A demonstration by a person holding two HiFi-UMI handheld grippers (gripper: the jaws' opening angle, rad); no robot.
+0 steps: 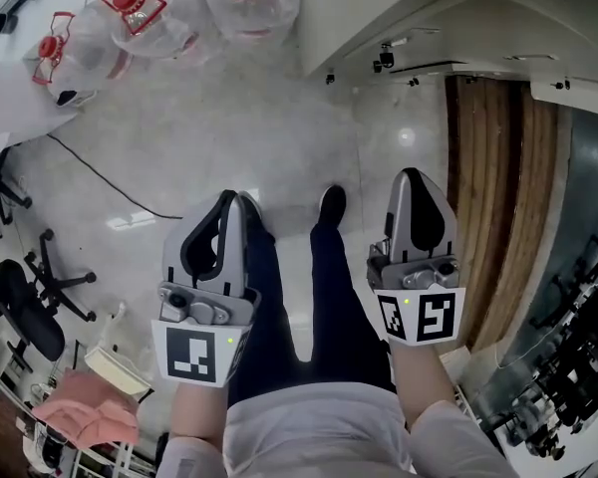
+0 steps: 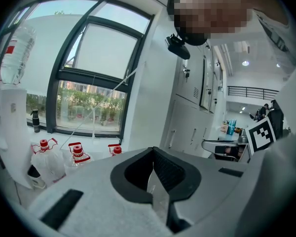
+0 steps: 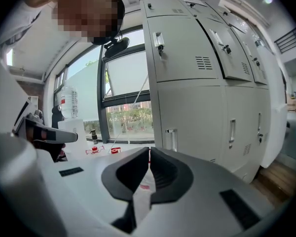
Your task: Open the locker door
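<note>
Locker doors (image 3: 187,58) show face-on only in gripper views; left gripper (image 1: 234,197), right gripper (image 1: 416,174) fingers closed, empty.

The hand-held gripper (image 3: 149,152) fills the lower half, its jaws pressed together at the tips with nothing between them. From 12 to 3 o'clock stands a bank of grey lockers (image 3: 187,88), doors closed. One upper door carries a latch (image 3: 159,39) at 12 o'clock, and a lower door has a handle (image 3: 171,138) just right of the jaw tips. A window (image 3: 127,83) sits at 10 o'clock, with red-capped jugs (image 3: 101,149) below it at 9 o'clock. Wooden floor (image 3: 272,176) shows at 4 o'clock.
</note>
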